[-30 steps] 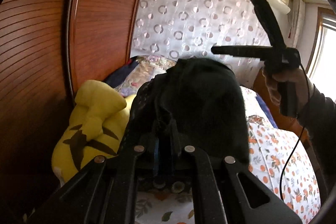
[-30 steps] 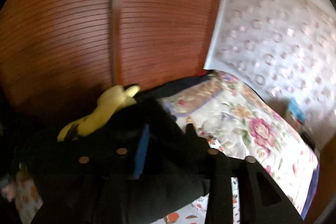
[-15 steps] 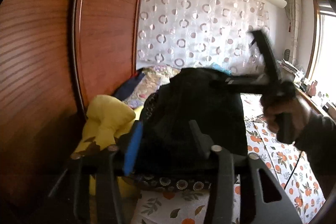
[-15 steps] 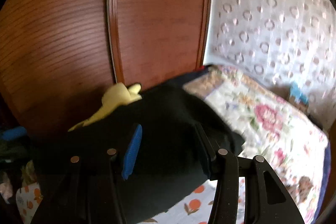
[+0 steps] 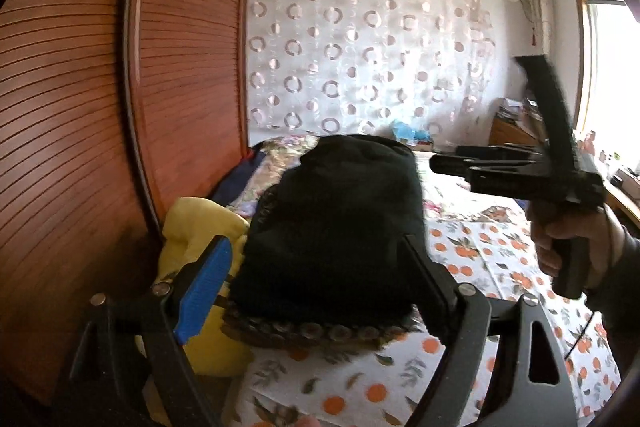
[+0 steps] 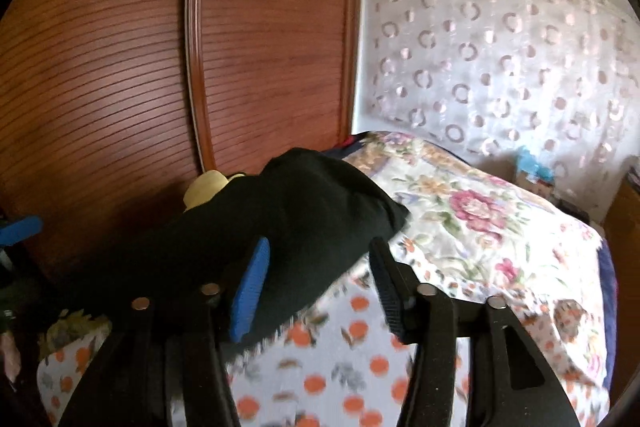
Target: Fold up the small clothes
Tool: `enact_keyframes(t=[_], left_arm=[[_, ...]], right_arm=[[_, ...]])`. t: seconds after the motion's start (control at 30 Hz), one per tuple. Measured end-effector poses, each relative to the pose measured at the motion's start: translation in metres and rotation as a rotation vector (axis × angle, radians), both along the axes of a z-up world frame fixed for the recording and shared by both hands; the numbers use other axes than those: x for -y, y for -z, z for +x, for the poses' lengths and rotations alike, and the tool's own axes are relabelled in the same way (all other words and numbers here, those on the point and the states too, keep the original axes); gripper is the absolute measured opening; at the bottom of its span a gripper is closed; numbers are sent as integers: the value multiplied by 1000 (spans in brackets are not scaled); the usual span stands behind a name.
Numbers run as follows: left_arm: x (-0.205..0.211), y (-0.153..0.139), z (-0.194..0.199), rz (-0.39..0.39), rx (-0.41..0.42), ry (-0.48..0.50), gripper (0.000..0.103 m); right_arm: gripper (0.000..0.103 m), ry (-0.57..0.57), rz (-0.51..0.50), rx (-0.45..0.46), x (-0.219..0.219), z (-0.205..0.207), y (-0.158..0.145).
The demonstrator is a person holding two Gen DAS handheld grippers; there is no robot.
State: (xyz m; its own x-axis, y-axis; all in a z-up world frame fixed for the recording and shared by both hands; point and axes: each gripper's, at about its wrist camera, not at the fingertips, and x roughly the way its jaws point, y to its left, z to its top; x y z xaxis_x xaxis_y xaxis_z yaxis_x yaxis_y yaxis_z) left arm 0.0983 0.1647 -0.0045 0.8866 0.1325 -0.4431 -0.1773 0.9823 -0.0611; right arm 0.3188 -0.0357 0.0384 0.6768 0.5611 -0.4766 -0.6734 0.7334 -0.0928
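Observation:
A folded black garment (image 5: 336,219) rests on a circle-patterned cloth (image 5: 320,331) on the bed. My left gripper (image 5: 314,255) is opening. Its blue pad (image 5: 208,283) and black finger stand wide on either side of the garment's near end, clear of it. In the right wrist view the same black garment (image 6: 288,219) lies ahead and to the left. My right gripper (image 6: 318,251) is opening too, and the garment's near edge reaches between its fingers without being pinched. A hand (image 5: 568,239) holds the right gripper (image 5: 444,159) to the right of the garment.
A yellow plush toy (image 5: 192,227) leans against the slatted wooden wardrobe door (image 5: 80,107) left of the garment. The bed has an orange-print sheet (image 5: 480,259) and a floral quilt (image 6: 460,203) further back. A ring-patterned curtain (image 5: 360,59) hangs behind.
My left gripper, shut on the black garment a second ago, has opened wide and drawn back; the garment now lies on the pile. The right gripper has opened further and sunk toward the bed.

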Motion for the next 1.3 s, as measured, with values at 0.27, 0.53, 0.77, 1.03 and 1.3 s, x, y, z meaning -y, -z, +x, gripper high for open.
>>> enact_keyframes(t=[0.27,0.53,0.77,1.03,1.3], left_arm=[[41,8,-11,6,-17,88,85],[78,5,-23,-9,-20,167,85],[114,-14,-34,12,2,218,85],[135,-51,-50,36,68,235,85],[145,-76,-58,50,84,246,85]], right_arm=[[80,127,28,6,57,-101,15],[82,283,63,-1,104,-187,26],[82,387,111,33,120,-246,10],[82,476,181,97,127,-309,-8],[82,507,226,157,116,-362,-20]])
